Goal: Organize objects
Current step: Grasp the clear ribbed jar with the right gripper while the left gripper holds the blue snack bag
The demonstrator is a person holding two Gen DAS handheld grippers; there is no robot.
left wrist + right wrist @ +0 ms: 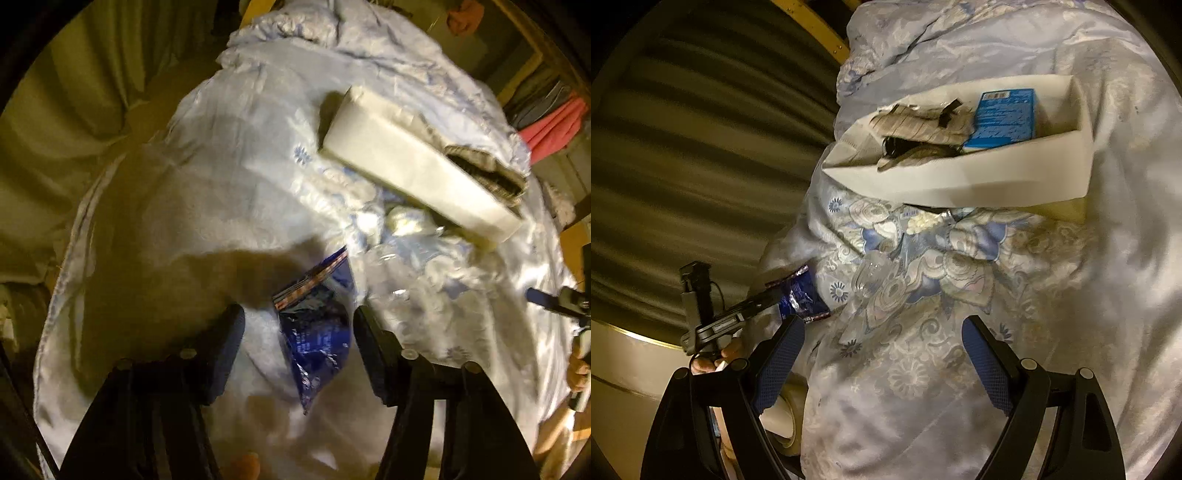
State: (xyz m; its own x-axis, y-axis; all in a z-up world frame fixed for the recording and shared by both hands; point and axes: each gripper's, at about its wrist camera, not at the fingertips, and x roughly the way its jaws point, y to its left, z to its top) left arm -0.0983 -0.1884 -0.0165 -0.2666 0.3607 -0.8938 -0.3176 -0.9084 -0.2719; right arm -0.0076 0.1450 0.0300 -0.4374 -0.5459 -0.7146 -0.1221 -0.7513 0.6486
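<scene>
A blue foil packet [317, 332] lies on the pale flowered bedspread [221, 192] between the fingers of my left gripper [297, 317], which is open around it without touching. The packet also shows in the right wrist view [803, 295], with the left gripper [713, 317] beside it. A white open box [413, 170] sits further up the bed; in the right wrist view the box [960, 181] holds a grey cloth item [919, 127] and a blue carton [1003, 118]. A clear plastic bottle [871, 275] lies on the bedspread. My right gripper [882, 343] is open and empty above the bedspread.
A small white crumpled item [925, 221] lies just below the box. An olive curtain [74, 110] hangs left of the bed. A roll of tape [786, 417] sits at the bed's lower left edge. Clothes [554, 125] hang at the far right.
</scene>
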